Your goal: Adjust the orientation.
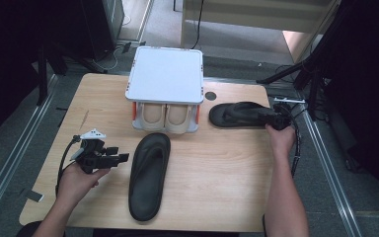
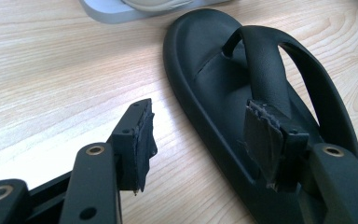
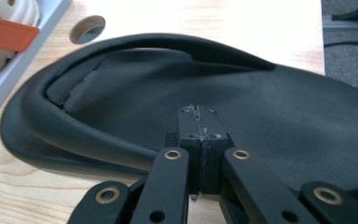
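Observation:
Two black flip-flop sandals lie on the wooden table (image 1: 217, 168). The near one (image 1: 149, 175) points away from me in the middle; my left gripper (image 1: 121, 154) hovers open at its left side. In the left gripper view one jaw stands over the bare wood and the other over the sandal's (image 2: 205, 93) footbed beside the strap, pads (image 2: 261, 140) touching nothing. The far sandal (image 1: 237, 114) lies crosswise at the back right. My right gripper (image 1: 262, 117) is at its heel end, its jaws (image 3: 199, 116) pressed together over the sandal's (image 3: 135, 84) rim with nothing seen between them.
A small white-topped shoe rack (image 1: 165, 74) stands at the back middle with a beige pair of shoes (image 1: 165, 116) on its lower shelf. A round hole (image 1: 210, 96) sits in the tabletop between rack and far sandal. The table's right edge is close to my right hand.

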The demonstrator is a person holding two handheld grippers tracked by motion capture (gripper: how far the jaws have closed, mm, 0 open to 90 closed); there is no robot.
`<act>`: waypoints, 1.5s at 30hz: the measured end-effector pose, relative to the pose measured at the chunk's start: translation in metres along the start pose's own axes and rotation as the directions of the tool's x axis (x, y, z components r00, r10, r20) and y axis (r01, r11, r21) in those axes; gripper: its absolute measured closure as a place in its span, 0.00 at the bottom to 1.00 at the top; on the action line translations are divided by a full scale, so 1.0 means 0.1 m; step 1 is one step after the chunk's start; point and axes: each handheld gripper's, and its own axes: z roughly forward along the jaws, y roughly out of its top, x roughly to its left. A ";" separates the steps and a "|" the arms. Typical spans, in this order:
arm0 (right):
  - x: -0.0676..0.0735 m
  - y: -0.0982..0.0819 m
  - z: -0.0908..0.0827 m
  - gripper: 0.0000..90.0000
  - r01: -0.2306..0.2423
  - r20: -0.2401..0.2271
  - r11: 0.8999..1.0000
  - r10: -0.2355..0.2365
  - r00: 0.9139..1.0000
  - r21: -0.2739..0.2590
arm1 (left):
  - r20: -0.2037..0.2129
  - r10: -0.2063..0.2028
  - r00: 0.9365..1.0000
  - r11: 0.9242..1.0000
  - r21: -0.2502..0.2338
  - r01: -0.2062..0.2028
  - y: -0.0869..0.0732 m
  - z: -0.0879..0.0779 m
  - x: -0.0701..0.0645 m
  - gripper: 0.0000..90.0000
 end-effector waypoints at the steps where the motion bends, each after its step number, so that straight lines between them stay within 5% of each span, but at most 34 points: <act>1: 0.00 0.00 0.02 1.00 -0.004 -0.001 1.000 0.004 1.000 -0.003 | -0.001 -0.002 1.000 1.000 -0.001 0.002 0.00 0.00 0.00 0.48; 23: 0.23 -0.13 -0.05 1.00 0.059 -0.022 0.996 -0.058 0.998 0.060 | 0.002 -0.015 1.000 1.000 -0.005 0.015 0.03 0.00 0.08 0.46; 45: 0.74 -0.29 -0.08 1.00 0.165 -0.099 0.980 -0.155 0.983 0.108 | 0.004 -0.016 1.000 1.000 -0.016 0.016 0.17 0.08 0.16 0.45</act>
